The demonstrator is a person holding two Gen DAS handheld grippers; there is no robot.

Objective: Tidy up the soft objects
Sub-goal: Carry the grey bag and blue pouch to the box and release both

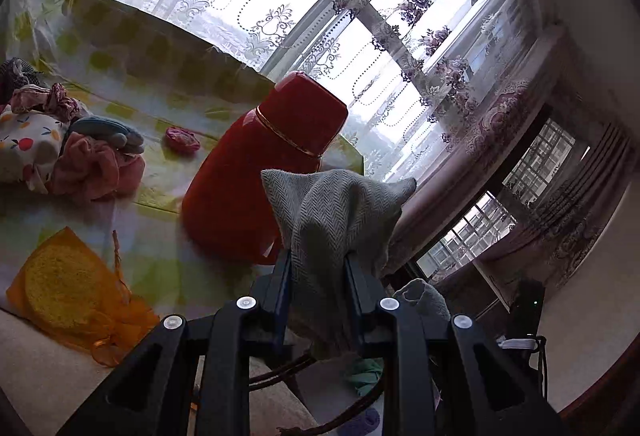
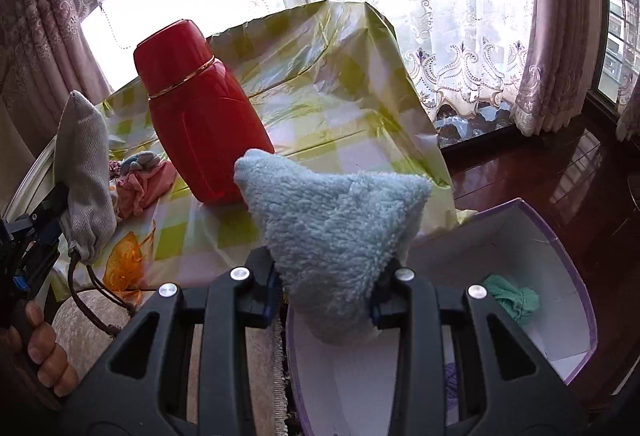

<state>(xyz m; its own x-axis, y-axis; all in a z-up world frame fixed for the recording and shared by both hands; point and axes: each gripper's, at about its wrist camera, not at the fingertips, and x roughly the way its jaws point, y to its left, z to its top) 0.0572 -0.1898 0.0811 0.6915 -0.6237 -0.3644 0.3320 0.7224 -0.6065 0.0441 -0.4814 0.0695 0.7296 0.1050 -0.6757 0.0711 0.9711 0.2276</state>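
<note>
Left wrist view: your left claw [image 1: 318, 256] pinches a grey pouch [image 1: 340, 212] just in front of the red flask [image 1: 256, 172] on the counter [image 1: 160, 76].

Right wrist view: your right claw [image 2: 326, 286] pinches a fluffy blue cloth [image 2: 336, 232] above the white box [image 2: 520, 236] beside the counter's edge.

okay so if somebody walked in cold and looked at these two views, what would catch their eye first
Probably the big red thermos, standing upright on the yellow-checked tablecloth in front of the bright lace-curtained window. Next, the cloths in the jaws: the right gripper is shut on a fluffy light blue cloth above a white box, and the left gripper is shut on a grey herringbone pouch.
</note>
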